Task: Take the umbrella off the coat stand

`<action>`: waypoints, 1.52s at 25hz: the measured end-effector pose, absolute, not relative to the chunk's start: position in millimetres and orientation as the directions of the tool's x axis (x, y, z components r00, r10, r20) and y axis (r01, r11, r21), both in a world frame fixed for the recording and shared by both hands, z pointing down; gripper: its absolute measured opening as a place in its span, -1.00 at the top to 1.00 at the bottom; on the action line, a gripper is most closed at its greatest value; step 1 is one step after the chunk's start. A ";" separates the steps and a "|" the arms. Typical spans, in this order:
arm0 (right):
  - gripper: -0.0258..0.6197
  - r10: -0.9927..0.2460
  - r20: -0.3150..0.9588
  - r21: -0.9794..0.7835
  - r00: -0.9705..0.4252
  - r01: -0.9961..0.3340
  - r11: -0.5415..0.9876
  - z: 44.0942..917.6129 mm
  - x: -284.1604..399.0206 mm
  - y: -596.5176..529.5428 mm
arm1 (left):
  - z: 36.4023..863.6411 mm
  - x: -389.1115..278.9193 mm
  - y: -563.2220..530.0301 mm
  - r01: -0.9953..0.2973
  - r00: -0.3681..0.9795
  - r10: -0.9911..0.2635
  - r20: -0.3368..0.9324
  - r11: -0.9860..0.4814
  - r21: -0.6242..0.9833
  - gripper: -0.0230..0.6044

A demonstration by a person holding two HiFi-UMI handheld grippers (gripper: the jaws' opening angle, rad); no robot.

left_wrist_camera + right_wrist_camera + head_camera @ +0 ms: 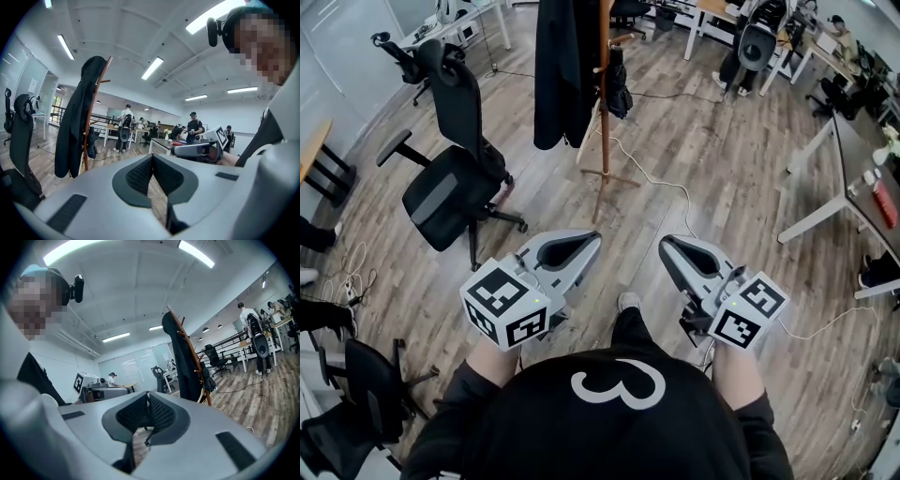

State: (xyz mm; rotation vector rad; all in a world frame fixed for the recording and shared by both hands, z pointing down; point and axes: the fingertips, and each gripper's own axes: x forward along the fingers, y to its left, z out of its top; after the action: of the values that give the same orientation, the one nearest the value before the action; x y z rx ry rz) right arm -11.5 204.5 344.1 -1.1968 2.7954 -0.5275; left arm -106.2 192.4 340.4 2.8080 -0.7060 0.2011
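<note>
A wooden coat stand (603, 103) rises from the wood floor ahead of me, with a black coat (564, 70) draped on its left side. The dark folded umbrella (619, 82) hangs on its right side. In the left gripper view the umbrella (92, 143) shows beside the coat (75, 126). In the right gripper view it (207, 379) hangs just right of the coat (180, 357). My left gripper (594, 238) and right gripper (665, 244) are held side by side, well short of the stand. Both are shut and empty, the pads meeting at the tips (152, 156) (147, 393).
A black office chair (455, 178) stands left of the stand. A white cable (661, 183) runs across the floor from its base. White desks (848, 183) line the right side. Several people work at desks far behind (192, 126).
</note>
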 end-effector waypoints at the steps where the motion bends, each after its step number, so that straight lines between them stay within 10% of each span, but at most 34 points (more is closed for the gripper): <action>1: 0.83 -0.713 0.083 -0.331 -0.697 -0.694 0.640 344.5 -7.5 196.0 | 340.7 -101.2 184.6 -0.478 0.875 -0.445 0.190 -0.856 0.196 0.88; 38: 0.83 -0.568 0.055 -0.257 -0.821 -0.562 0.787 322.1 89.9 -94.9 | 334.4 22.3 -98.0 -0.589 0.806 -0.562 0.184 -0.791 0.166 0.88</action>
State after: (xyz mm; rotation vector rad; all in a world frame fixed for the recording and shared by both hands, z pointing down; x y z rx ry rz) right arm 89.9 -94.9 322.1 -0.9314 2.9451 -0.4112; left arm 22.3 -98.0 334.4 2.7776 -0.8967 0.1840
